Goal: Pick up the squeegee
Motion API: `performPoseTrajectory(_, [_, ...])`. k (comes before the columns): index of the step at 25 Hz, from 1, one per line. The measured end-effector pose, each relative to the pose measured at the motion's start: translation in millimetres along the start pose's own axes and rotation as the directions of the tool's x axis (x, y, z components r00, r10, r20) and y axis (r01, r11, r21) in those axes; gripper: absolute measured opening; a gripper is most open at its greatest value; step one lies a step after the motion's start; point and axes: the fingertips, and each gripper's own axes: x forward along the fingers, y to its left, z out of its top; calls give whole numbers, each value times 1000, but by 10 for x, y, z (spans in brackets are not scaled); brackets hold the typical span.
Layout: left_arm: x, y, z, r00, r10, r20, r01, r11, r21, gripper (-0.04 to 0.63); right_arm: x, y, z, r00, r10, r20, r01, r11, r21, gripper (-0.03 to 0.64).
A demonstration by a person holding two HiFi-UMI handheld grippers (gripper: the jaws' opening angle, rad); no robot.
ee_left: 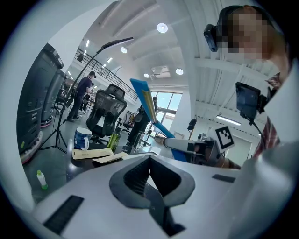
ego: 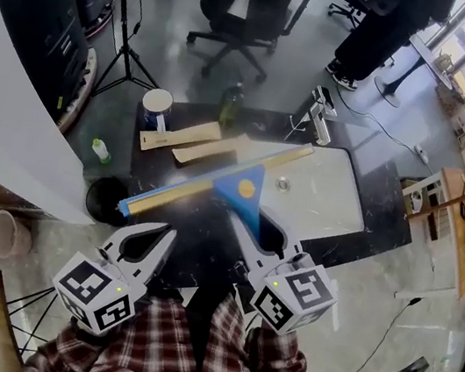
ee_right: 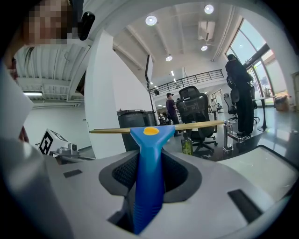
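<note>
One squeegee [ego: 245,190], held up clear of the worktop [ego: 194,227]: the pick-up looks done.
Fingers of my right gripper [ego: 252,224] clamp its blue handle; my left gripper [ego: 164,233] has its fingers together, empty. Next calls only for a steady hold.

Left gripper [ego: 162,232]: pale grey moulded shell; dark ribbed lining inside the jaws; black slot-shaped insets on the top face.
Right gripper [ego: 250,220]: same grey shell and dark ribbed lining.
Marker cubes [ego: 98,291]: white faces with black square codes; one small green light on each.
Shirt [ego: 175,358]: plaid in red, white and dark checks, with sleeves.
Head camera [ee_left: 211,36]: black housing.
</note>
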Motion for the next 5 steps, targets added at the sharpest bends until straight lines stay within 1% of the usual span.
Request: performPoseTrajectory(5, [-67,86,42,1000,17,11,-17,1000,1,11,96,76,23,1000,19,8,-19,1000,2,135])
